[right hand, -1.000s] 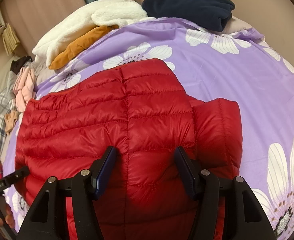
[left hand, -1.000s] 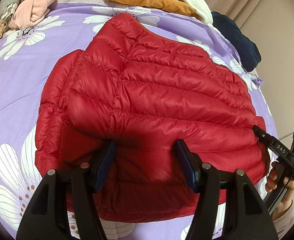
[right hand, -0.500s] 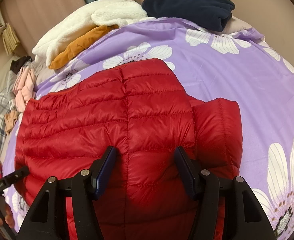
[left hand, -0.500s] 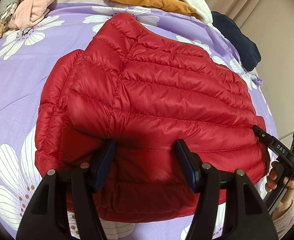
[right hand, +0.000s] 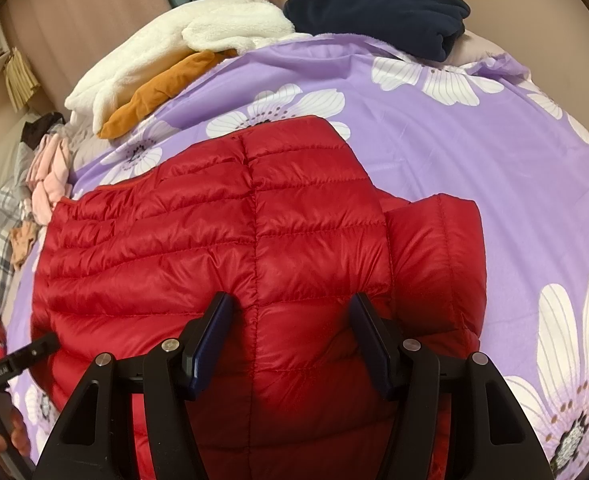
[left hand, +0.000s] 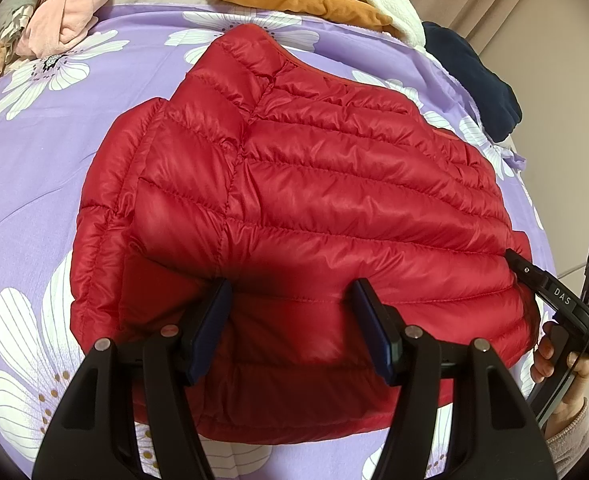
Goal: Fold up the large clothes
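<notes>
From the left wrist view, the red puffer jacket (left hand: 314, 208) lies folded mid-frame on the purple flowered bedspread (left hand: 34, 160). The left gripper (left hand: 290, 300) hangs over its near edge, jaws parted wide and gripping nothing. At the right edge a hand (left hand: 566, 364) holds the right gripper.

From the right wrist view, the jacket fills the centre; the right gripper (right hand: 290, 312) hovers above it, fingers apart and empty.

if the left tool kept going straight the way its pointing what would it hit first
Most likely the red puffer jacket. The left tool points down at its quilted near part, jaws apart with nothing between them. How close they already are is hard to tell.
</notes>
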A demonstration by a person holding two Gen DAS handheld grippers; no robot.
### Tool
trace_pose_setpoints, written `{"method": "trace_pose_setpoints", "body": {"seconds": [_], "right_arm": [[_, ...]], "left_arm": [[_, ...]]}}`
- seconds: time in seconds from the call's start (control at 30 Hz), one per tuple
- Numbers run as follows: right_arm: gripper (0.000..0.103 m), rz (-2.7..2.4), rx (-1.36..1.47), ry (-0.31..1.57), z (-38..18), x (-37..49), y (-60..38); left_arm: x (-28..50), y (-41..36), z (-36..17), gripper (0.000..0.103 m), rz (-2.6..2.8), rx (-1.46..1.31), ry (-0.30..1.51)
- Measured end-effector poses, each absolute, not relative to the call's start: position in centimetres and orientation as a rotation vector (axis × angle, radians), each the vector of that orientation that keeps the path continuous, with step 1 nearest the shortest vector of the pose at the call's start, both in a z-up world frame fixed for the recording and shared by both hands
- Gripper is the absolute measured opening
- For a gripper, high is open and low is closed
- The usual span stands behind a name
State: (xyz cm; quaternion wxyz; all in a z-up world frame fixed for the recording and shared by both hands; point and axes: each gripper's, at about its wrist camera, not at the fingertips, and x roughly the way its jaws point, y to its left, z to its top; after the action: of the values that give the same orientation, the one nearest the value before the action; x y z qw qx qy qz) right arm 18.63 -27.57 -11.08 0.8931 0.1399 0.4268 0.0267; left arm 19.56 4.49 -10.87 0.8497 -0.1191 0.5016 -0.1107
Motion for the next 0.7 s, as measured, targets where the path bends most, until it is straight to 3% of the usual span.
{"method": "trace_pose_setpoints", "body": {"seconds": [0.43,0.7], "right_arm": [[0.061,0.039,0.368,0.878,-10.5,16.9,-30.0],[0.061,-0.076,0.353,0.777,-7.7,14.2,-32.4]], "left_arm": [[16.8,7.5,-9.5,0.063,-0.178,-0.312,1.026],[15.5,11.9,-9.1,0.064,-0.145,-0.511,0.978]]}}
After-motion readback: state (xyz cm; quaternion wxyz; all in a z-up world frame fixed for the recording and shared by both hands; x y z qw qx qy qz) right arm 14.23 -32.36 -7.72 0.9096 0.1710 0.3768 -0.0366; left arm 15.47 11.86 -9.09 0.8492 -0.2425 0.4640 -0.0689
